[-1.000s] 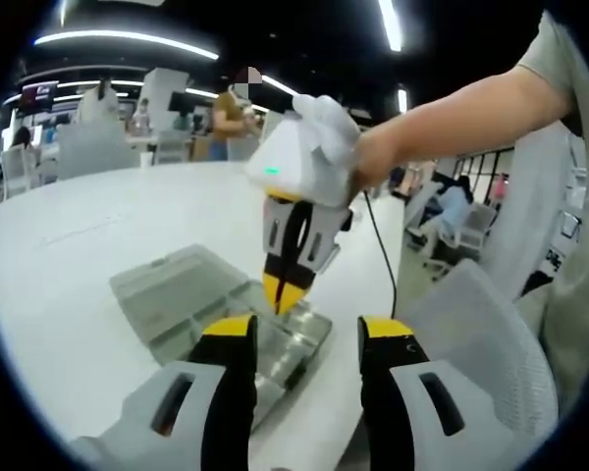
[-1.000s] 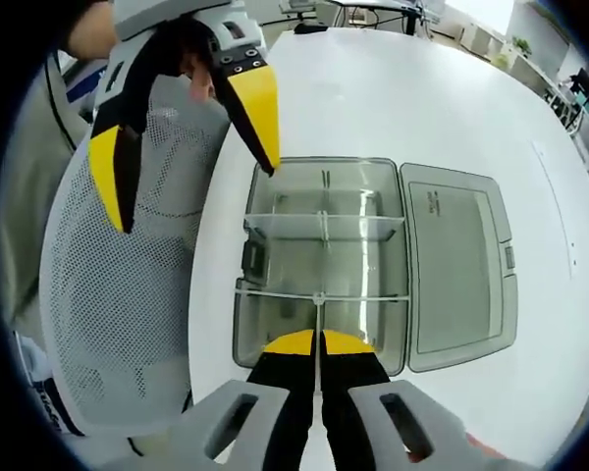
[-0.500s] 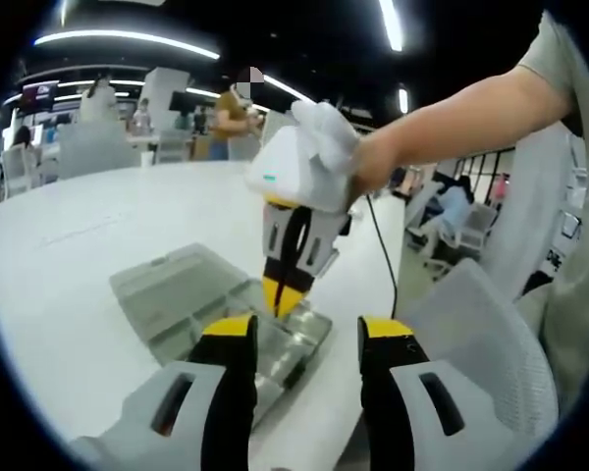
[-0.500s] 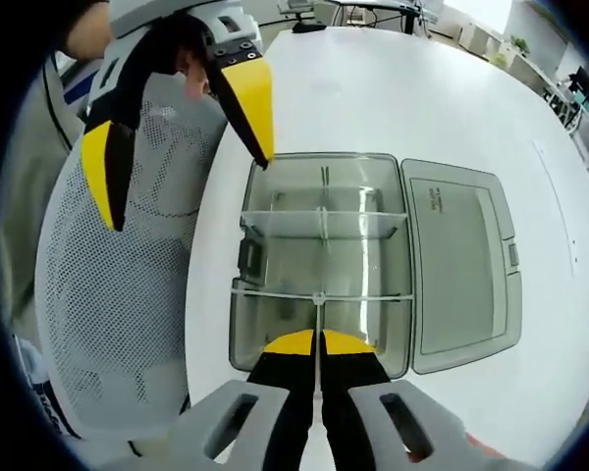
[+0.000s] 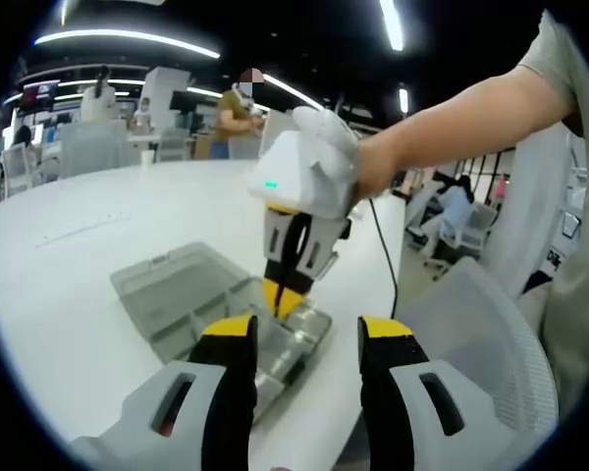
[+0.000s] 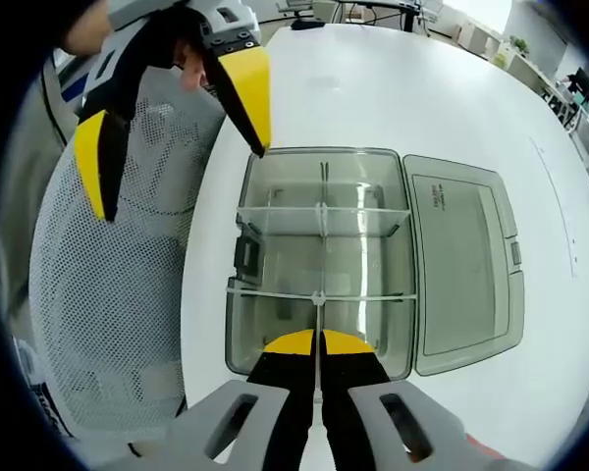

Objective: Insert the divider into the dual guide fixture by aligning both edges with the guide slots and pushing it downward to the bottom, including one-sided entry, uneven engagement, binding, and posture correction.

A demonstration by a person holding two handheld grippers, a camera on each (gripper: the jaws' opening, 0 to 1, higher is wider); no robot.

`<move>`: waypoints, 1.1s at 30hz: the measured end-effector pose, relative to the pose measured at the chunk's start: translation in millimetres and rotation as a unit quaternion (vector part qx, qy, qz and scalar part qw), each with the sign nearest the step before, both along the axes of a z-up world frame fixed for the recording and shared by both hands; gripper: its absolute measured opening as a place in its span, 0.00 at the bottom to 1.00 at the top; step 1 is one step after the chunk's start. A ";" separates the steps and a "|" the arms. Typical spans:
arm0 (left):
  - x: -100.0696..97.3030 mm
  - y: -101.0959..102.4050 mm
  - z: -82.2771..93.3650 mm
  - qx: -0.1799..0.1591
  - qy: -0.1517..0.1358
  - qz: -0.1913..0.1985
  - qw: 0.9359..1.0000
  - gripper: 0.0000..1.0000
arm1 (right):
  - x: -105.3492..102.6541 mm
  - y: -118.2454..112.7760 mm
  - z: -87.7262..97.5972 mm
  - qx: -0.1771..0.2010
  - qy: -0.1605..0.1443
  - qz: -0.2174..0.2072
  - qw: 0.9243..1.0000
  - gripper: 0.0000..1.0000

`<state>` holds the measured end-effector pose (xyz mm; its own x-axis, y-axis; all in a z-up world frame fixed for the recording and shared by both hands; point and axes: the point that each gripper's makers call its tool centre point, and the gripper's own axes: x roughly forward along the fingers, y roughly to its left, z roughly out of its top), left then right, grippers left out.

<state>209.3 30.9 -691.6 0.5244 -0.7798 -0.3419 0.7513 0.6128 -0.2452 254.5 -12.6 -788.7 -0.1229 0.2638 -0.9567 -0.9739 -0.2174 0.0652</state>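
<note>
A clear plastic compartment box (image 6: 363, 255) lies on the white table with its lid (image 6: 463, 267) folded open to the right. Two clear cross walls stand in it. My right gripper (image 6: 319, 343) is shut on a thin clear divider (image 6: 318, 316), seen edge-on, at the box's near compartment and meeting the near cross wall. In the left gripper view the right gripper (image 5: 287, 294) points straight down into the box (image 5: 191, 289). My left gripper (image 5: 309, 334) is open with nothing between its jaws, beside the box's near end. It also hangs open above the box's corner as the left gripper (image 6: 167, 137).
A white mesh chair back (image 6: 118, 294) stands against the table's edge, left of the box. Bare white table (image 6: 393, 88) spreads beyond the box. A person's forearm (image 5: 452, 123) reaches in from the right. Desks, chairs and people are far behind.
Almost nothing: the right gripper keeps its hold on the divider at the same place in the box. The left gripper has drifted a little outward, and both views have shifted slightly.
</note>
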 end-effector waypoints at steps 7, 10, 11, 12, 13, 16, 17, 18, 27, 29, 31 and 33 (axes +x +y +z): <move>0.1 0.1 -2.0 0.000 0.000 0.000 1.000 0.39 | -0.3 0.4 0.1 0.001 -0.002 -0.001 1.000 0.00; 0.4 -0.6 -2.3 0.000 0.000 0.000 1.000 0.39 | -0.3 0.2 -0.1 0.001 -0.005 0.001 1.000 0.00; 0.4 -0.8 -2.4 0.000 0.000 -0.001 1.000 0.39 | -0.3 0.2 -0.1 0.001 -0.006 0.001 1.000 0.00; 0.4 -1.3 -2.7 0.000 0.000 -0.001 1.000 0.39 | -0.3 0.2 -0.1 0.001 -0.006 0.001 1.000 0.00; 0.3 -1.6 -2.9 0.001 0.000 -0.002 1.000 0.39 | -0.2 0.2 -0.2 0.002 -0.007 0.001 1.000 0.00; -0.4 -3.2 -2.0 0.001 0.001 -0.003 1.000 0.39 | -0.4 0.1 0.2 0.003 -0.010 0.004 1.000 0.00; -0.3 -3.3 -1.8 0.001 0.000 -0.003 1.000 0.39 | -0.4 0.2 0.3 0.004 -0.011 0.006 1.000 0.00; -0.4 -3.7 -1.3 0.001 0.001 -0.003 1.000 0.39 | -0.4 0.3 0.4 0.004 -0.011 0.005 1.000 0.00; -1.0 -5.5 -1.0 0.002 0.001 -0.004 1.000 0.39 | -1.4 -0.1 0.4 0.005 -0.014 0.005 1.000 0.00; -1.4 -6.1 -0.6 0.001 0.001 -0.003 1.000 0.39 | -1.1 -0.1 0.5 0.005 -0.015 0.005 1.000 0.00; -1.7 -6.2 -0.2 0.002 0.001 -0.003 1.000 0.39 | -1.4 -0.1 0.4 0.005 -0.016 0.002 1.000 0.00; -2.1 -6.0 -0.2 0.002 0.001 -0.003 1.000 0.39 | -2.0 0.0 0.6 0.006 -0.016 0.001 1.000 0.00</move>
